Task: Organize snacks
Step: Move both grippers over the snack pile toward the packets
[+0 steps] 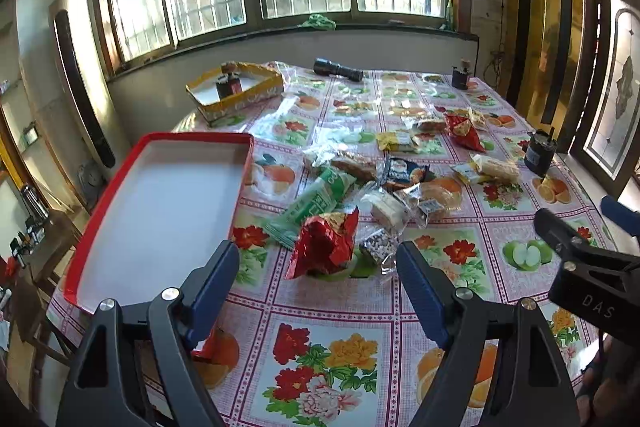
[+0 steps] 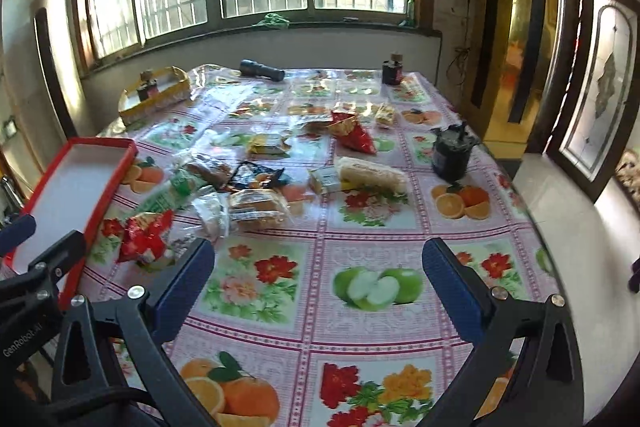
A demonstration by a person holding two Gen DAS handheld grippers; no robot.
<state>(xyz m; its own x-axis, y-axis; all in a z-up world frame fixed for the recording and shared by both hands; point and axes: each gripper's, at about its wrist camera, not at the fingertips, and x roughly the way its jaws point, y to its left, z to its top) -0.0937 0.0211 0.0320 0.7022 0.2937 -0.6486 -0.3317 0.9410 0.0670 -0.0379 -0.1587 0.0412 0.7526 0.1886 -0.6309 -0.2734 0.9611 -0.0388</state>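
Note:
Several wrapped snacks lie scattered on a floral tablecloth. Nearest my left gripper (image 1: 318, 259) is a red foil packet (image 1: 324, 243), just beyond its open, empty fingers. A green packet (image 1: 312, 201) and clear-wrapped cakes (image 1: 436, 197) lie behind it. A red-rimmed white tray (image 1: 160, 211) sits empty at the left. In the right wrist view my right gripper (image 2: 318, 259) hovers open over bare cloth. The red foil packet (image 2: 146, 235) is to its left and the tray (image 2: 76, 179) further left. A long wrapped cake (image 2: 372, 173) lies ahead.
A yellow box (image 1: 236, 87) with a dark jar stands at the back left. A black torch (image 1: 338, 69) and dark jars (image 1: 540, 155) stand near the far and right edges. A second red packet (image 2: 354, 133) lies mid-table. Windows are behind.

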